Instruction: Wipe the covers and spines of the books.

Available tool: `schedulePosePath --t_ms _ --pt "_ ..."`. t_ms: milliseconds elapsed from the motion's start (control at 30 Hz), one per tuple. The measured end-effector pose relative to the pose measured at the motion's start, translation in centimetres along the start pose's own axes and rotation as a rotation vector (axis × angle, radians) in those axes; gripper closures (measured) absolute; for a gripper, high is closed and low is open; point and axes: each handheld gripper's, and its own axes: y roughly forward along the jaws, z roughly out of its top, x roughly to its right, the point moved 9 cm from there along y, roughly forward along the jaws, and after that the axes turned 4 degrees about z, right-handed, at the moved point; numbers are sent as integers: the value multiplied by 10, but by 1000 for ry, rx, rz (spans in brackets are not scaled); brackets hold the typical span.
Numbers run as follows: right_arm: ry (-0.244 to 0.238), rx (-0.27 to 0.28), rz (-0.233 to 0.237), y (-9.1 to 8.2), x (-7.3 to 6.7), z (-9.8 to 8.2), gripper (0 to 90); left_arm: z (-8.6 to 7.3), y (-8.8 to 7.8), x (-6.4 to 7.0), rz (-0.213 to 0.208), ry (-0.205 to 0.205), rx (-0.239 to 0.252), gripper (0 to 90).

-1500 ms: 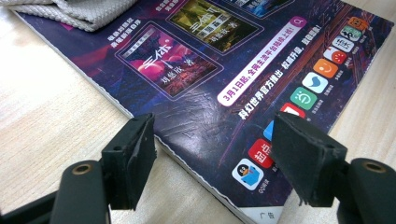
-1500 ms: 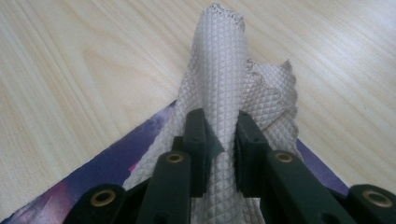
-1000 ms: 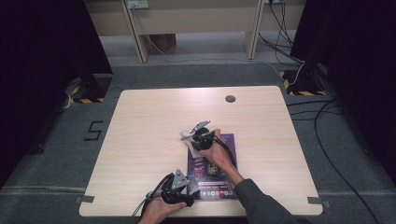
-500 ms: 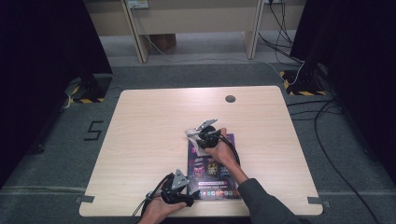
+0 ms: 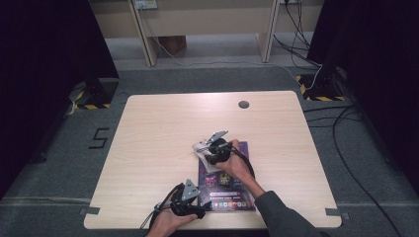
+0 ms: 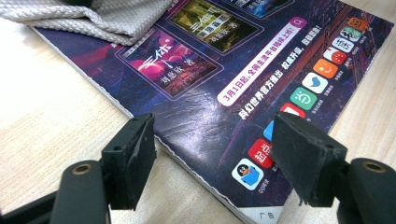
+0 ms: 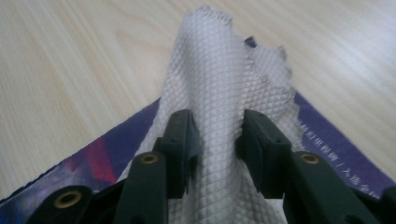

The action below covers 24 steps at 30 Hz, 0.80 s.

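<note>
On the table [image 5: 163, 128], near the person's edge: one magazine [image 5: 228, 187], purple cover up, with a grey waffle-weave cloth [image 5: 201, 149] bunched on its far left corner. Right gripper [image 5: 211, 148] stands over that corner; a ridge of cloth [image 7: 219, 116] rises between its jaws, which have just been opening, and whether the pads still press it cannot be told. Left gripper [image 5: 190, 201] sits at the magazine's near left corner, jaws wide, holding nothing; the magazine [image 6: 243, 98] edge lies between and just below them. Cover print: a pink banner in Chinese beginning "3月1日起", a row of coloured app icons, and picture panels, one lettered "三体".
</note>
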Motion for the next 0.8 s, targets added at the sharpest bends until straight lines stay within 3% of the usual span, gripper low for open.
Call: schedulePosePath --t_ms 100,200,267,367,467,567,700,800 --pt "12 39 -33 -6 7 6 589 0 0 0 1 3 0 301" --pt "19 27 -56 -8 14 6 546 0 0 0 -1 0 -3 300" --pt "26 -4 -54 -3 15 0 528 0 0 0 -2 -1 1 301" --pt "62 -1 -35 0 18 -3 523 0 0 0 0 -1 -4 301" --pt "66 4 -36 0 18 -4 521 0 0 0 -3 -3 -1 301" --pt "86 -1 -12 0 17 -4 584 0 0 0 -1 -2 0 301" --pt "83 0 24 0 10 -3 733 0 0 0 -3 -6 -2 301" --pt "66 12 49 3 1 -1 758 0 0 0 -4 -5 -1 301"
